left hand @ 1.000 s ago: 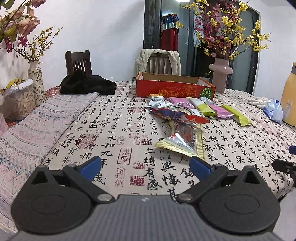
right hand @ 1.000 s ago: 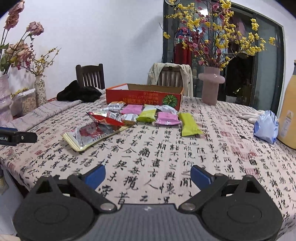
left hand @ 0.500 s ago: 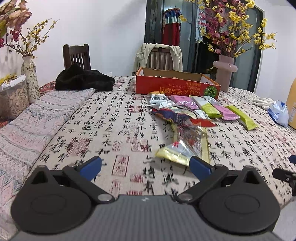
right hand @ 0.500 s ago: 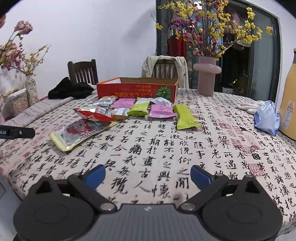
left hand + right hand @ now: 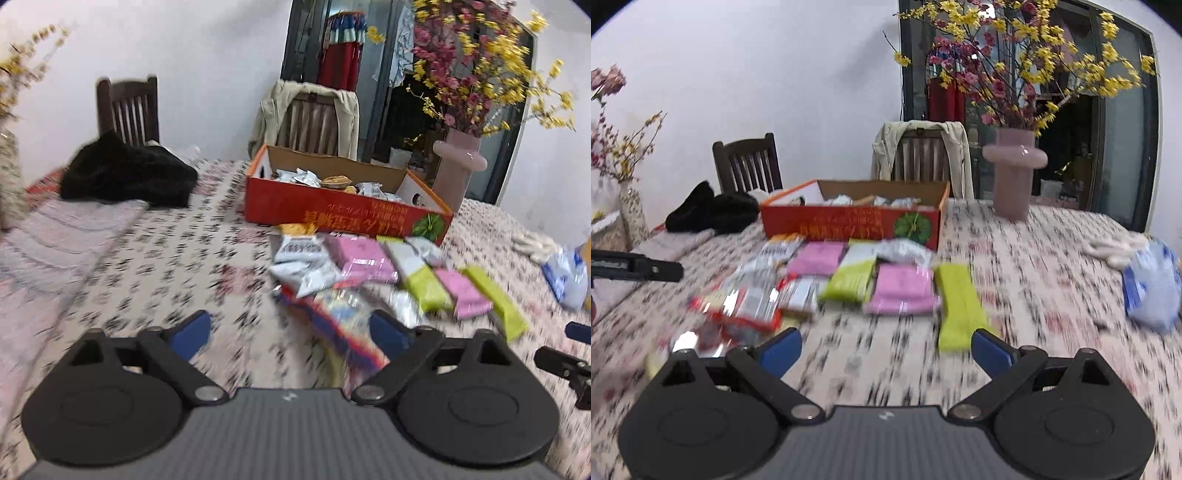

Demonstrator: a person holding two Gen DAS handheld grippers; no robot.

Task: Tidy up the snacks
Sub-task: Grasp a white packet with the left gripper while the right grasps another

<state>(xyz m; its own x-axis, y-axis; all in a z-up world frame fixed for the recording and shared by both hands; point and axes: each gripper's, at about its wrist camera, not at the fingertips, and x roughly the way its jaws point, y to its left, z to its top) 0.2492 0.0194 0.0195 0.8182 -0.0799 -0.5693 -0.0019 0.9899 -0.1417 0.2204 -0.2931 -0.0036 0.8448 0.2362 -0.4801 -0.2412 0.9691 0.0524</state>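
**Both tongs spread over the snack pile**

The left tongs (image 5: 291,332) stand apart, though their jaws have just been narrowing; nothing is pinched, and the red-edged snack packet (image 5: 343,325) lies on the counter (image 5: 147,266) under the gap, nearer the right-hand blue pad. The right tongs (image 5: 886,345) gape wide and empty above bare patterned cloth. Just beyond their right pad lies the green bar (image 5: 958,306); left of it a pink packet (image 5: 903,290), then a green-and-white packet (image 5: 851,277), and silver and red wrappers (image 5: 746,306) by the left pad. Farther off, touching the pile's far edge, sits the red cardboard box (image 5: 849,225) with wrapped snacks inside. To its right stands a pink vase (image 5: 1014,173); a blue-white bag (image 5: 1150,284) lies far right.
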